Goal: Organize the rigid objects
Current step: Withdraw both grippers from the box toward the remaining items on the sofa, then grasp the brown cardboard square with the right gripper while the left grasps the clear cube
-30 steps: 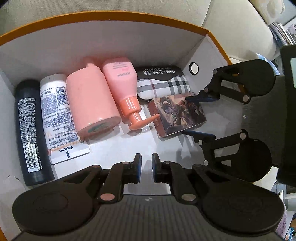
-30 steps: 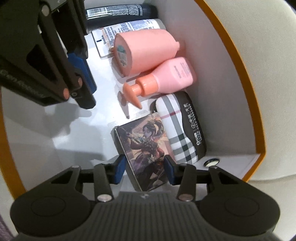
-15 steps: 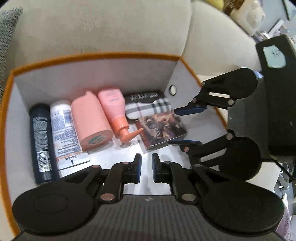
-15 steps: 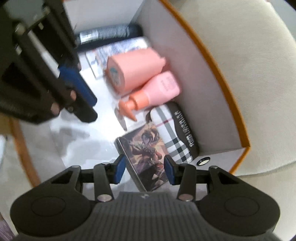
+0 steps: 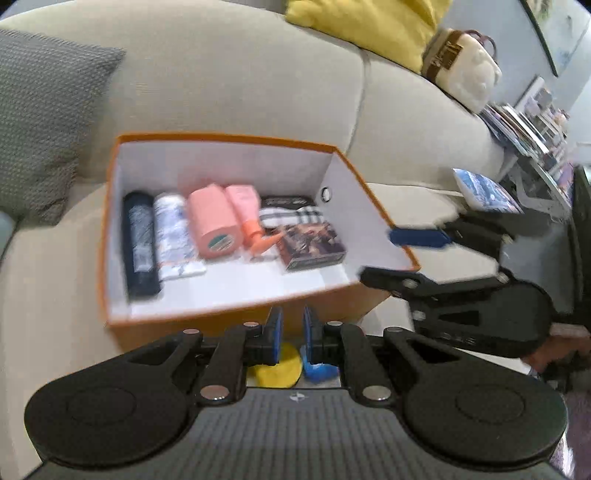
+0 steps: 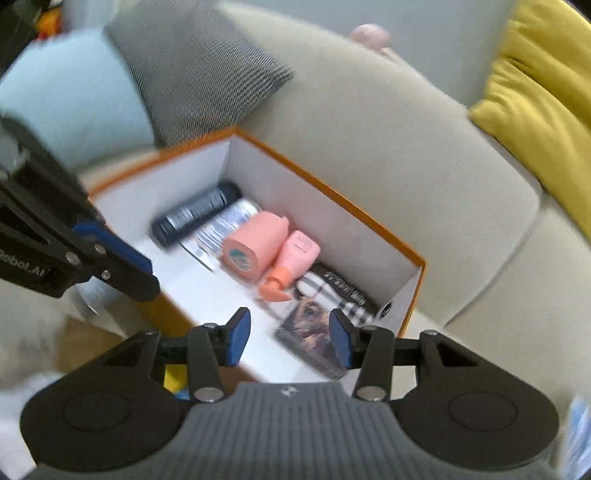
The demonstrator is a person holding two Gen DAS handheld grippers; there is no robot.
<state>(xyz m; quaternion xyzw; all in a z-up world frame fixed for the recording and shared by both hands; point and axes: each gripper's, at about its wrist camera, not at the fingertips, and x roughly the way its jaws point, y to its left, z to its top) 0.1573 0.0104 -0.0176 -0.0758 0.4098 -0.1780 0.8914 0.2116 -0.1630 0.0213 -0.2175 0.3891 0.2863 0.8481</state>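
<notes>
A grey textured cushion (image 5: 40,122) and a yellow pillow (image 5: 365,26) lay on the beige sofa (image 5: 240,81) behind the orange cardboard box (image 5: 373,192). Inside, an illustrated card box (image 5: 314,245) lay near right, beside a pink pump bottle (image 5: 247,210). My left gripper (image 5: 291,332) was pinched nearly shut, empty; my right gripper (image 6: 288,338), its jaws just widened, held nothing.
</notes>
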